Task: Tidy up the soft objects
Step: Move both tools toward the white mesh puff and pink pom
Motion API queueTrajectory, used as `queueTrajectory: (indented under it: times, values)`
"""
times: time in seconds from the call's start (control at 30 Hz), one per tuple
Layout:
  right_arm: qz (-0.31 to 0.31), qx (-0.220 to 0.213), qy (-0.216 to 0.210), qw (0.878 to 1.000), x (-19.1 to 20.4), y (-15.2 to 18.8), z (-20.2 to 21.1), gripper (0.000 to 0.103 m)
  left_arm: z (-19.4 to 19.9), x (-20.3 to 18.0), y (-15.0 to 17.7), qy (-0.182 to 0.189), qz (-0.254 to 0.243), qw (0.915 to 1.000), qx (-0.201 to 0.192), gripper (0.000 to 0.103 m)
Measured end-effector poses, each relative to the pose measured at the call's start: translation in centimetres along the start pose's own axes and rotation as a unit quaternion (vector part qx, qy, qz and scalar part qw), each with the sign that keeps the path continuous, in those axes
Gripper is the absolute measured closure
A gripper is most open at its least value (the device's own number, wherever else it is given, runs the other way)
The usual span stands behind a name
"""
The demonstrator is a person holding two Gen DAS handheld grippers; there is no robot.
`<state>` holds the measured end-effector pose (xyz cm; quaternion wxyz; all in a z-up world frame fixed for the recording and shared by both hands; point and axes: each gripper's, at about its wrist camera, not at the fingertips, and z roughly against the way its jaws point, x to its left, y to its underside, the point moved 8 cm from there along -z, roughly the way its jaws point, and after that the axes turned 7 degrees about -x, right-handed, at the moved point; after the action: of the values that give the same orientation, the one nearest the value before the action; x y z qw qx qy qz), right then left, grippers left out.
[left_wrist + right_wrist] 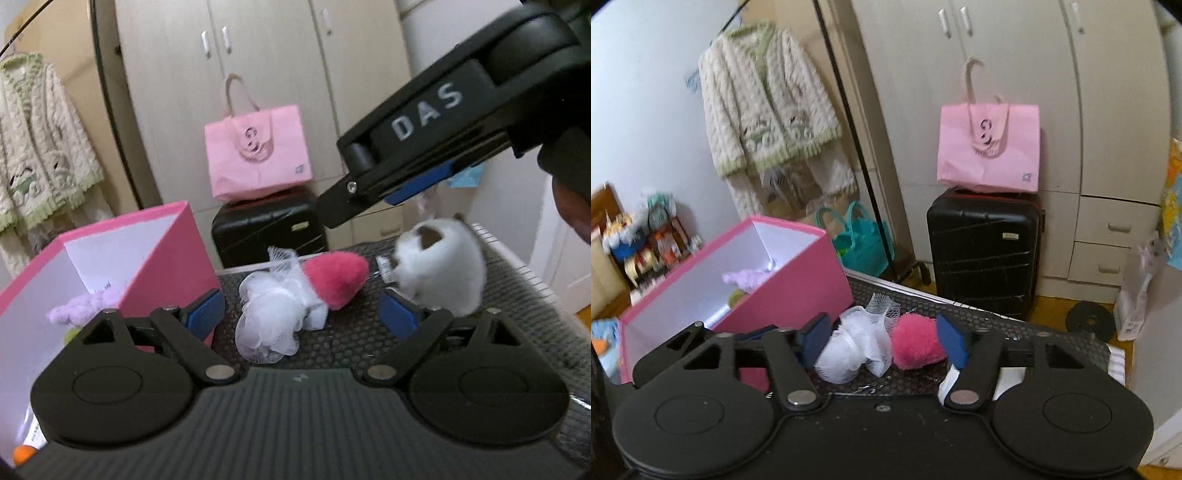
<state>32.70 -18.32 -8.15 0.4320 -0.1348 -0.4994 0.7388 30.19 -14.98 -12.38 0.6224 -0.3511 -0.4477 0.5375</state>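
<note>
The left gripper hovers with its jaws apart over the white mesh pouf on the dark table, and the right gripper also has its jaws spread, framing the pouf and the pink plush that touches its right side. A white plush toy, blurred, sits to the right near the table's far edge, apparently just apart from the pink one. The open pink box stands just left of the pouf, holding a lilac soft item at its far end with bare floor nearer.
</note>
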Motion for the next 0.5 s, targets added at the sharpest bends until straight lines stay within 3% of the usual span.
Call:
queueTrajectory:
  times: [0.13, 0.3, 0.5]
  values:
    - [0.000, 0.028, -0.004, 1.000, -0.6, 0.3, -2.6, 0.057, -1.3, 0.4, 0.4, -0.016, 0.005, 0.9998, 0.007, 0.019]
    - [0.003, 0.057, 0.007, 0.998, -2.1, 0.5, -5.0, 0.057, -3.1, 1.3, 0.9, -0.020, 0.033, 0.9987, 0.032, 0.035]
    - [-0.022, 0.098, -0.009, 0.995, -3.5, 1.4, -7.4, 0.056, -4.3, 2.0, 1.8, -0.005, 0.078, 0.9954, 0.056, 0.042]
